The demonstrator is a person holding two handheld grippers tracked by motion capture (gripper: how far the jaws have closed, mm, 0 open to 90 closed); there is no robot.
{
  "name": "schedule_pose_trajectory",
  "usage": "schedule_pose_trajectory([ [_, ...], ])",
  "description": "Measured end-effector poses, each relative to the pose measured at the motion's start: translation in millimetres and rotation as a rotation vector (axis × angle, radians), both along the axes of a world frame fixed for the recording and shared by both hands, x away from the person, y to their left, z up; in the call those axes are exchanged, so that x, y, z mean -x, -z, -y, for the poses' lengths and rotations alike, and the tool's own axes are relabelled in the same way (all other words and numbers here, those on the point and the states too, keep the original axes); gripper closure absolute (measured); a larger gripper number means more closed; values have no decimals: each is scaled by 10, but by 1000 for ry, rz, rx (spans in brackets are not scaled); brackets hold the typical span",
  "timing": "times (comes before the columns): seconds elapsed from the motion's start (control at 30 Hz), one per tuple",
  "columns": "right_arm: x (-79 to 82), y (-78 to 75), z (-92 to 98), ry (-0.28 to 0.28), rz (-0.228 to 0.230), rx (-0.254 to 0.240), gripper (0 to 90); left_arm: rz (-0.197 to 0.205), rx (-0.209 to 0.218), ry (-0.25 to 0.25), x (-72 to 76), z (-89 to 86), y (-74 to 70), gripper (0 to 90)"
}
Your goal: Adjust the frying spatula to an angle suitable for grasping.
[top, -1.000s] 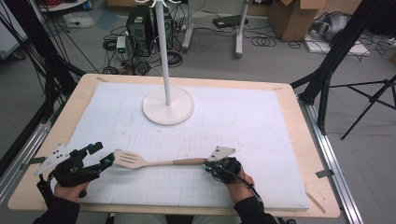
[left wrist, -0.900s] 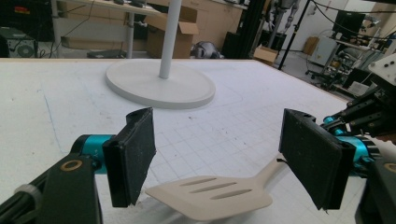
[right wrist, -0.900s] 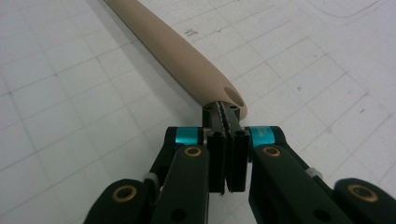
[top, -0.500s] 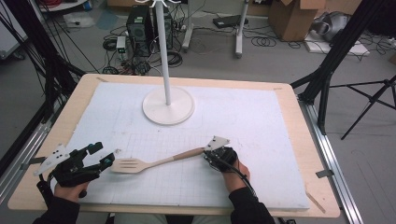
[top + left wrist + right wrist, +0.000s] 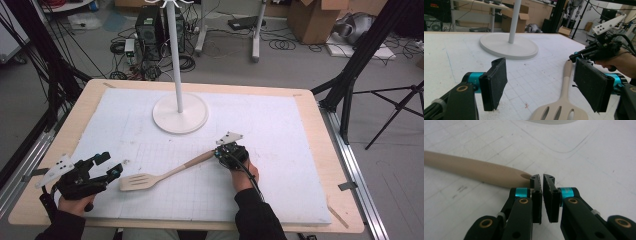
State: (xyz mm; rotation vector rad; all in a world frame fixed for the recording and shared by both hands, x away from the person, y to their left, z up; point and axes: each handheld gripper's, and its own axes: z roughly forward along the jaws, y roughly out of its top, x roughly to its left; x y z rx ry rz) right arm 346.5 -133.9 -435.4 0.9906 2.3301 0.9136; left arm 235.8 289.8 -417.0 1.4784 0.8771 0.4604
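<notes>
With the right gripper clenched empty against the spatula handle's end, another nudge could skid it past the released left gripper.

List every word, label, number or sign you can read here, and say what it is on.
No text can be read.
The wooden spatula, the white stand base and the white mat bear no print.
The mat has just faint pencil grid lines.
Any labels on the cardboard boxes are too blurred.
</notes>
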Motion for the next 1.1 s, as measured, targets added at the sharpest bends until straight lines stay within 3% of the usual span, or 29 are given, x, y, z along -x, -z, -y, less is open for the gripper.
schedule_pose_trajectory([
  [0.37, -204, 29, -168, 60, 18, -28, 845, -2, 10, 5, -6, 2, 1, 271],
  [0.53, -204, 18, -174, 76, 24, -56, 777, 3, 14, 9, 1, 1, -2, 267],
  [0.57, -175, -25, -134, 80, 8, -88, 734, 6, 19, 10, 5, -5, -3, 265],
  [0.73, 50, -176, 115, 37, 34, -170, 596, 6, 31, 9, 9, -16, -3, 242],
  [0.87, 305, -222, 485, 6, 47, -234, 511, -1, 30, 11, 9, 9, -3, 207],
  [0.97, 447, -260, 790, 19, 31, -274, 402, -2, 34, 7, 4, 27, -3, 195],
  [1.1, 645, -321, 1140, 33, 62, -314, 242, 1, 41, 4, 13, 26, -14, 193],
])
